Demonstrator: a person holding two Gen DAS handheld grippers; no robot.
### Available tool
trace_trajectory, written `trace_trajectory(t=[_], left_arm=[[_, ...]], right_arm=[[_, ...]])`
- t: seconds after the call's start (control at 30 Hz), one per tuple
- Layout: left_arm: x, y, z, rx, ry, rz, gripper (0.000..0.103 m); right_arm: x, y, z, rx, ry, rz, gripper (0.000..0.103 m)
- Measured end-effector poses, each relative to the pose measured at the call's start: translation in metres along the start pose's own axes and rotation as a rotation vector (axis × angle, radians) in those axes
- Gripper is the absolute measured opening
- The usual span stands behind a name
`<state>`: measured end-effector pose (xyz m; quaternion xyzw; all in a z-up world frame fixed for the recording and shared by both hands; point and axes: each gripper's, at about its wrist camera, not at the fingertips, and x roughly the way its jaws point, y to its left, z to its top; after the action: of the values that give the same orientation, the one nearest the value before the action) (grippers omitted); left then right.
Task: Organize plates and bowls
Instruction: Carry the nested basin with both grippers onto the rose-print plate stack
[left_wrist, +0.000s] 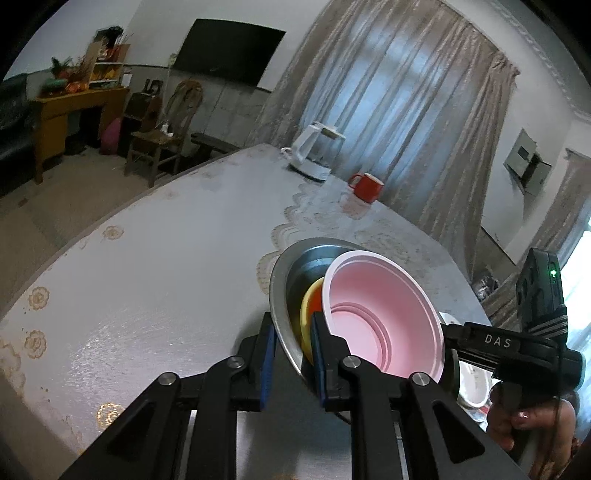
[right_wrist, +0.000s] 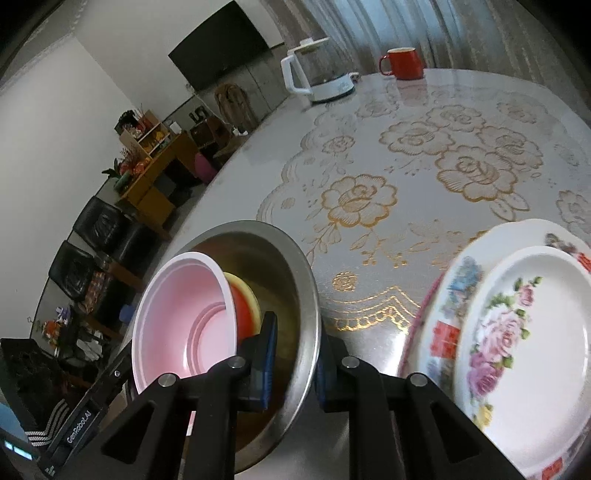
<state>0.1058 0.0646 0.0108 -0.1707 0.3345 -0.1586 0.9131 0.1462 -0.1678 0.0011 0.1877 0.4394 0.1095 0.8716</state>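
Note:
A steel bowl (left_wrist: 286, 280) is held up off the table and tilted. Inside it lie a pink plastic bowl (left_wrist: 384, 310) and a yellow-and-orange bowl (left_wrist: 309, 300). My left gripper (left_wrist: 293, 350) is shut on the steel bowl's near rim. In the right wrist view my right gripper (right_wrist: 295, 354) is shut on the opposite rim of the steel bowl (right_wrist: 299, 295), with the pink bowl (right_wrist: 181, 314) and the orange bowl (right_wrist: 245, 308) inside. Two stacked floral plates (right_wrist: 517, 350) lie on the table at the right.
A white kettle (left_wrist: 314, 153) and a red mug (left_wrist: 366, 187) stand at the far end of the table (left_wrist: 166, 258), which has a floral cover. Chairs, a wooden desk and a wall TV are beyond the table's left edge.

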Motion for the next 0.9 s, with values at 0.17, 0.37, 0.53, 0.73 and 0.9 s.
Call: trace_trajectory(t=[0.17,0.37,0.53,0.73,0.9], left_arm=[[-0.005,-0.023,0.000,0.047,-0.001,-0.048,0.017],[0.000,-0.055,0.000,0.091,0.010,-0.103,0.017],[0.004,-0.084,-0.001,0.142,0.022,-0.146,0.017],[0.016,-0.117,-0.003,0.193,0.046,-0.182,0.017],[0.027,-0.143,-0.008,0.236,0.071,-0.205,0.017]], right_arm=[[-0.029,-0.014,-0.005,0.031,-0.046,-0.003,0.017],[-0.061,-0.036,-0.007,0.069,-0.104,-0.035,0.017],[-0.086,-0.056,-0.012,0.114,-0.149,-0.050,0.017],[-0.110,-0.079,-0.015,0.163,-0.190,-0.073,0.017],[-0.125,-0.106,-0.020,0.218,-0.214,-0.102,0.017]])
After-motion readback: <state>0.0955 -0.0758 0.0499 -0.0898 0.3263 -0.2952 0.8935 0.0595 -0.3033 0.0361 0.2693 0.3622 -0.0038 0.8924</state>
